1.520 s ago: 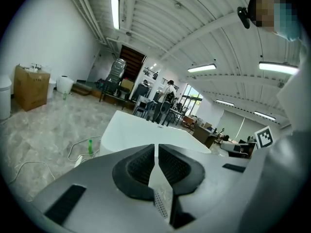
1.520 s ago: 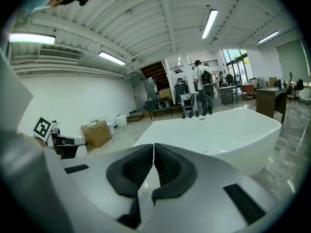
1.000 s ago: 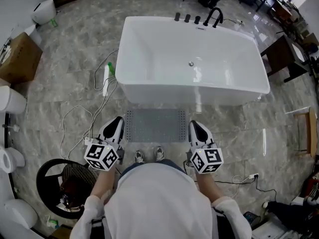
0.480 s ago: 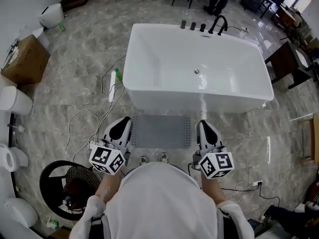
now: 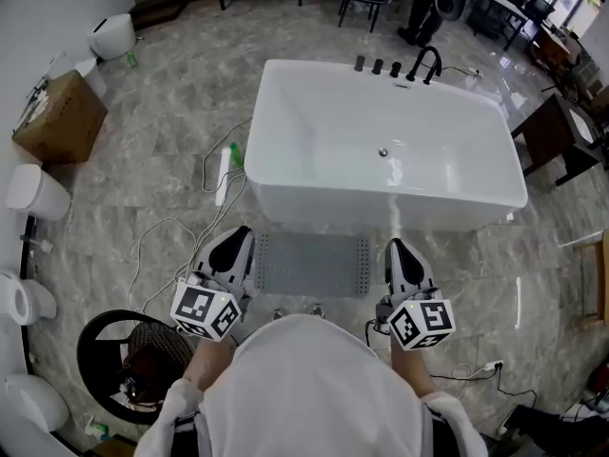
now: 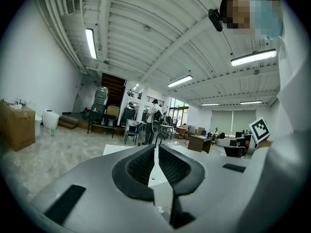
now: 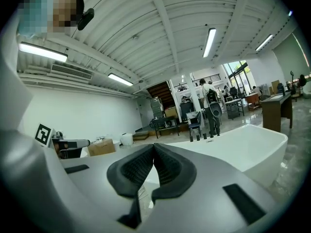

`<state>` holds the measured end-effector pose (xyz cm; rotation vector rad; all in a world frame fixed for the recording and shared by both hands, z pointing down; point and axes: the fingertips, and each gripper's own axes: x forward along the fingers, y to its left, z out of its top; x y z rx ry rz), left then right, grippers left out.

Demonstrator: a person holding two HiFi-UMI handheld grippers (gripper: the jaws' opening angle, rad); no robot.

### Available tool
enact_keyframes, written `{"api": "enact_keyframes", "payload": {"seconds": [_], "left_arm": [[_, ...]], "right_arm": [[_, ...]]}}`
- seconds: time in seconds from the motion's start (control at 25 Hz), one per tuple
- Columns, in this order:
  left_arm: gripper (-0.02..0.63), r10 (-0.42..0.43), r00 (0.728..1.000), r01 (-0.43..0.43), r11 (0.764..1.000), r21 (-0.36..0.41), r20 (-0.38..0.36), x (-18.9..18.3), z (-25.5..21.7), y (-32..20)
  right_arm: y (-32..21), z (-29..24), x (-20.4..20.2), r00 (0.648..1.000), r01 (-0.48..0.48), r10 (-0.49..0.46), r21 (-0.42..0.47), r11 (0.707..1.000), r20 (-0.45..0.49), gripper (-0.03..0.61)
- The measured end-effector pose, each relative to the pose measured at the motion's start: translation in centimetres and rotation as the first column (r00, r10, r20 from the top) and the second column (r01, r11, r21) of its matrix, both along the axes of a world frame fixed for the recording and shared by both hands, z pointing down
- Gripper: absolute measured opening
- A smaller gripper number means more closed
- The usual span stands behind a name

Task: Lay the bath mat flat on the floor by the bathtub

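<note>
A grey perforated bath mat point(image 5: 312, 265) lies flat on the marble floor, right against the near side of the white bathtub point(image 5: 385, 146). My left gripper point(image 5: 231, 248) hangs above the floor just left of the mat, jaws shut with nothing between them. On the mat's right side hovers my right gripper point(image 5: 400, 258), also shut and empty. Both gripper views point level across the room: the left gripper point(image 6: 155, 152) and the right gripper point(image 7: 154, 149) each show their pads closed together. The tub's rim shows beyond the right jaws.
White cables point(image 5: 205, 184) and a green bottle point(image 5: 234, 153) lie on the floor left of the tub. A cardboard box point(image 5: 59, 117) and white toilets point(image 5: 33, 193) stand at the far left. A round black basket point(image 5: 124, 355) sits at my lower left. Dark tables point(image 5: 561, 136) stand to the right.
The head view has shifted: the tub and mat sit a little lower and to the right in the picture. Both grippers stayed beside the mat, still shut, and rose slightly with the person.
</note>
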<state>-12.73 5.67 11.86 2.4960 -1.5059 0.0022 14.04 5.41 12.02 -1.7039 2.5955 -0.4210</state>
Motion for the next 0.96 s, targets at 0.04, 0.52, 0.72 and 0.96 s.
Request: {"api": "enact_keyframes", "payload": {"seconds": [0.04, 0.52, 0.72, 0.96], "left_arm": [[0.051, -0.004, 1.000, 0.004, 1.000, -0.001, -0.001, -0.1, 0.0, 0.1], [0.051, -0.002, 1.000, 0.002, 0.999, -0.048, 0.001, 0.4, 1.2, 0.7], [0.051, 0.005, 1.000, -0.005, 0.997, -0.076, -0.005, 0.7, 1.8, 0.9], [0.051, 0.004, 1.000, -0.004, 0.997, -0.074, -0.004, 0.7, 2.1, 0.9]], "right_arm": [[0.0, 0.1, 0.0, 1.000, 0.002, -0.002, -0.004, 1.000, -0.004, 0.031], [0.8, 1.6, -0.5, 1.000, 0.023, -0.023, -0.045, 0.999, -0.001, 0.031], [0.9, 2.2, -0.4, 1.000, 0.019, -0.019, -0.060, 0.998, 0.000, 0.031], [0.8, 3.1, -0.6, 1.000, 0.021, -0.022, -0.071, 0.997, -0.011, 0.031]]}}
